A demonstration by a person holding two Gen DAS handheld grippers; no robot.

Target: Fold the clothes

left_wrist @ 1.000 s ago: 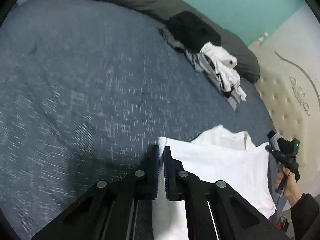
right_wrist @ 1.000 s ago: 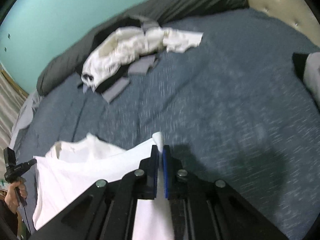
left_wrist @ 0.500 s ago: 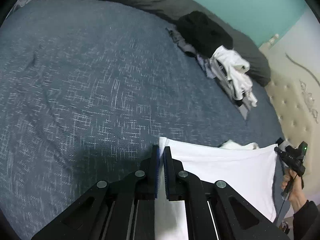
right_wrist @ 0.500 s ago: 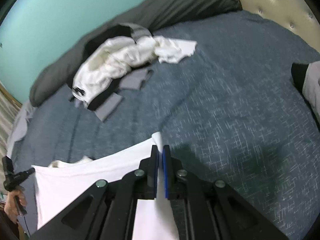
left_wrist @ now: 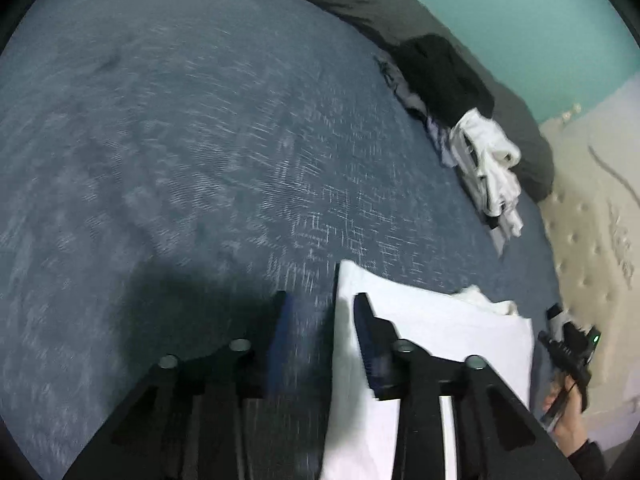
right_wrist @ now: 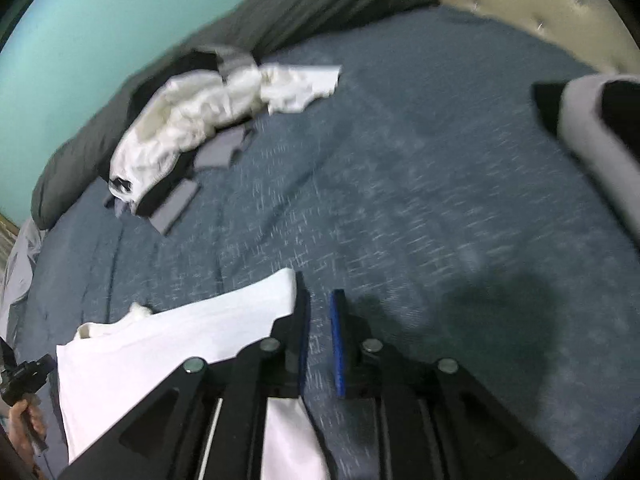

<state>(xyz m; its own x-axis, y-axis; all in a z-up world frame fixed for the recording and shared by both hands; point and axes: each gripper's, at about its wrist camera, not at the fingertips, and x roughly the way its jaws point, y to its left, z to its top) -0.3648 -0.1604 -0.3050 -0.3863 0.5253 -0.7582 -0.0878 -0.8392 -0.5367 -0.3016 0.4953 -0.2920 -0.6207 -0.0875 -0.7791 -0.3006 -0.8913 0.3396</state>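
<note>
Left wrist view: white T-shirt [left_wrist: 436, 344] lies flat near bed [left_wrist: 200, 160] edge, light, limp, slippery, so pinch hem corners; left hand-held gripper [left_wrist: 320, 332] and right hand-held gripper [right_wrist: 320, 320] just opened, released, cloth beside the pads.

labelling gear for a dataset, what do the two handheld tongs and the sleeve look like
Left tongs and right tongs: matte black angular fingers with triangular cutouts, silver round bolts, blue pads. Seen from afar, one has a black handle and a green light. A dark sleeve covers the wrist.

Teal wall [left_wrist: 520, 12]; cream tufted headboard [left_wrist: 592, 216]; blue-grey bedspread [left_wrist: 200, 140]; dark grey bolster [right_wrist: 320, 4] along the wall
</note>
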